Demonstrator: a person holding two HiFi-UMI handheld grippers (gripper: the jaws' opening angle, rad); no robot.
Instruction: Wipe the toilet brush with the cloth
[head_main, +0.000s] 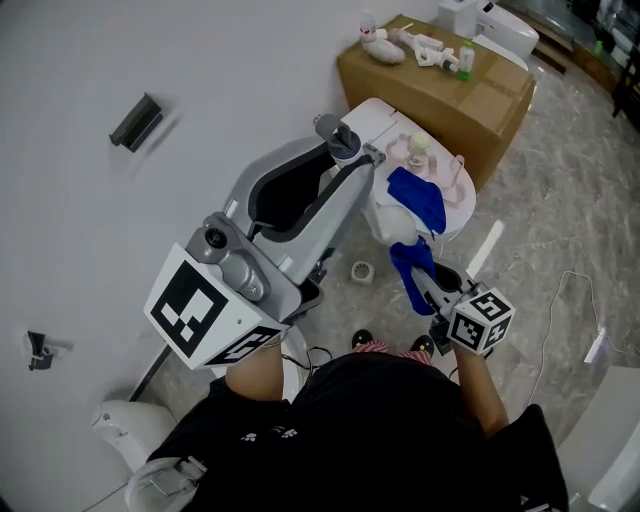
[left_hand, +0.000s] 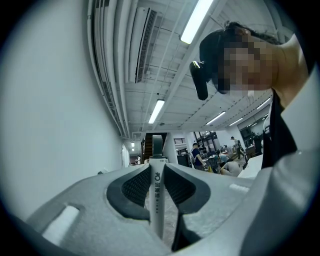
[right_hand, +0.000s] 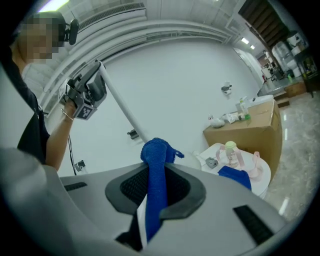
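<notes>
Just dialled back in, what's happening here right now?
A person holds a gripper in each hand. The left gripper is clamped on the white toilet brush handle. The right gripper grips a blue cloth. In the head view, cloth and brush look apart, so wiping does not seem under way.

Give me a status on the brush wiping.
Done: the left tool is clamped on the toilet brush handle, and the right tool pinches the blue cloth. In hand: both are held up, apart in the head view, and no contact between them shows. Left: the wiping itself, bringing the cloth onto the brush.
</notes>
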